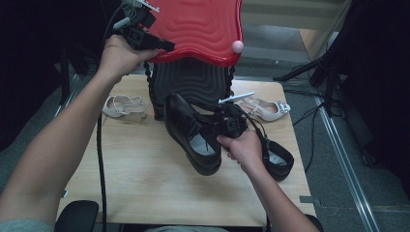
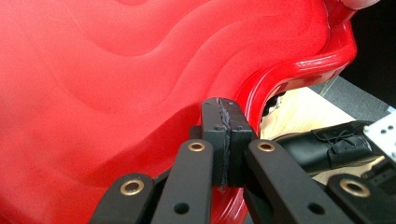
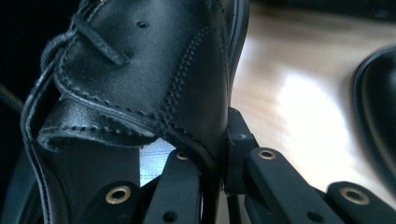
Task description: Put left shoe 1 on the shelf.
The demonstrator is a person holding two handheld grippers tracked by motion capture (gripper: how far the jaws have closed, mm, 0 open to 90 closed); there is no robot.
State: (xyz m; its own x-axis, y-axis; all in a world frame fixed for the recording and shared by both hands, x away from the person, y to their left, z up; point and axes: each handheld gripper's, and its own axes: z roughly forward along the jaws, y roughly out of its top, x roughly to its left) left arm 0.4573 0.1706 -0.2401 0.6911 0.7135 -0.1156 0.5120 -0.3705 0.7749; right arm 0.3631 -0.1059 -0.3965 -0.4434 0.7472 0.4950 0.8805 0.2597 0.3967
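High view: the right tool (image 1: 227, 123) is clamped on the side wall of a black leather lace-up shoe (image 1: 191, 133) and holds it just above the tabletop (image 1: 140, 179), in front of a dark container whose red wavy lid (image 1: 203, 29) the left tool (image 1: 145, 41) pinches at its rim and keeps raised. The step in hand looks like carrying the shoe to that opening. Next, it likely needs lifting over the front wall, toe first, clear of the lid; its glossy upper is stitched, its laces loose.

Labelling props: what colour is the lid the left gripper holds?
Glossy red lid with wavy ridges; clearest in the left gripper view.
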